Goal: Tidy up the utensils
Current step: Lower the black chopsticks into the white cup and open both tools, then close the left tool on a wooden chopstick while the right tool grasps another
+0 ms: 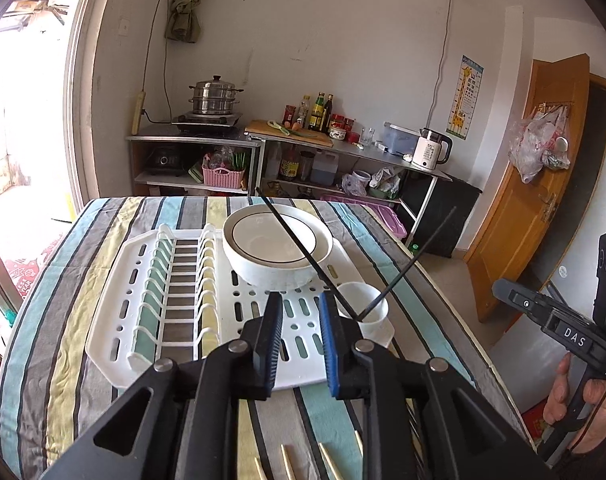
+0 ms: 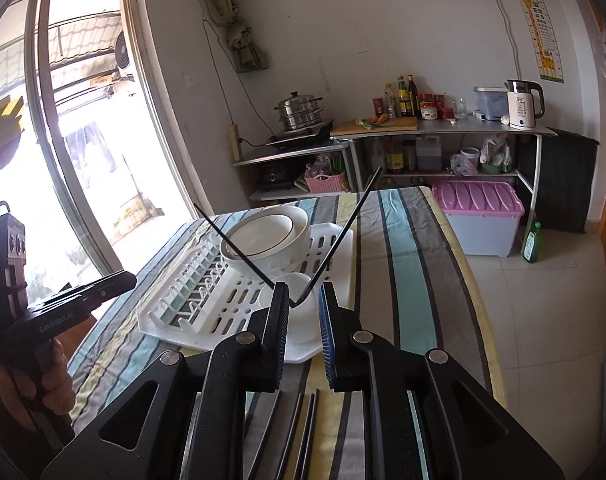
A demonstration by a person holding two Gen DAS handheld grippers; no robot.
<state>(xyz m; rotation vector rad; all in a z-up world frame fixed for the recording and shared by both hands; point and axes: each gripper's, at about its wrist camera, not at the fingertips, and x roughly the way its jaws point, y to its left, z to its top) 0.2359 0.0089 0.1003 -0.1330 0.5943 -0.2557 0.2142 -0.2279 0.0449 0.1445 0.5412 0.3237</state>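
Observation:
A white dish rack lies on the striped tablecloth with stacked white bowls in it. In the rack's near right corner stands a white cup holding two black chopsticks that lean apart in a V. My left gripper hovers open just before the rack, left of the cup, nothing between its pads. My right gripper is open too, right in front of the cup, its pads touching nothing. Pale wooden chopsticks lie under the left gripper, and several black chopsticks under the right.
The table's right edge drops to a tiled floor with a purple-lidded bin and a green bottle. Metal kitchen shelves stand against the far wall. A glass door is on the left. A person's hand grips each tool.

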